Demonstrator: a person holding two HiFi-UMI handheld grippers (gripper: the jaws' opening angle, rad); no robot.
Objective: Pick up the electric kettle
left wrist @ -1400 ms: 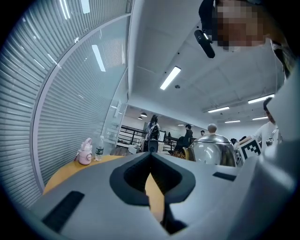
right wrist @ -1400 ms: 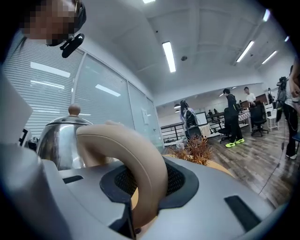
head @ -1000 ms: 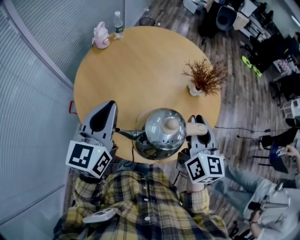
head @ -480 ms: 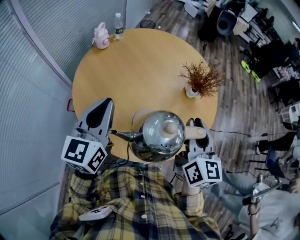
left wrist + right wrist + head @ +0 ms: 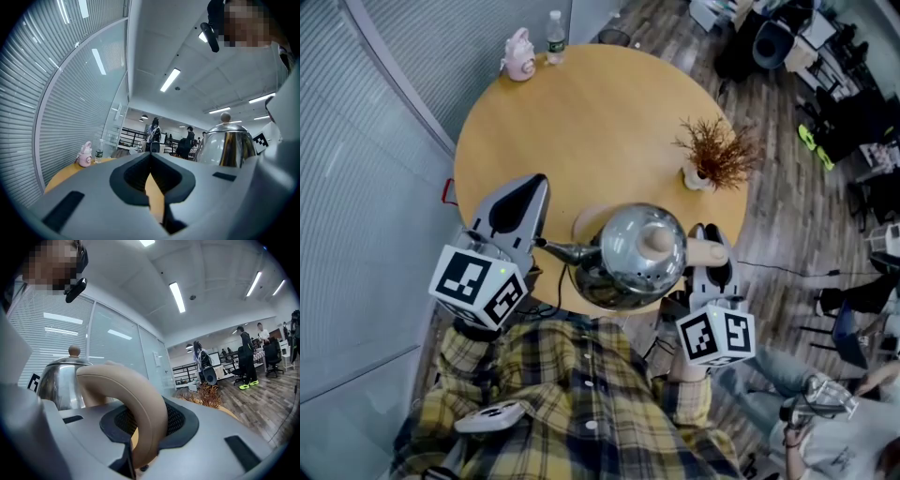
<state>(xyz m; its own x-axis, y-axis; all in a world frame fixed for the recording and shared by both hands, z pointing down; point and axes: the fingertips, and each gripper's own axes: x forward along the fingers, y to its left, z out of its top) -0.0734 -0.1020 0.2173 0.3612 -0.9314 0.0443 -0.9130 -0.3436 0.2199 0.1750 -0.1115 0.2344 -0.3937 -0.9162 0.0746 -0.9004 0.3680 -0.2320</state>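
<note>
The electric kettle (image 5: 642, 253) hangs in front of the person's chest, seemingly clear of the round tan base (image 5: 585, 221) just beyond its spout side. The near rim of the table (image 5: 581, 122) passes beneath it. Its long axis runs side to side, with the spout (image 5: 567, 251) toward the person's left and the beige loop handle (image 5: 136, 399) toward the right. That handle stands upright and crosses the line the right gripper (image 5: 709, 242) points along, and the jaws are clamped on it from either side. From this grip, the lift looks under way rather than pending. The left gripper (image 5: 530, 187) sits just beyond the spout tip, apart from it, with jaws pressed together on nothing. A dried plant (image 5: 712, 155) stands farther out, past the handle side.
</note>
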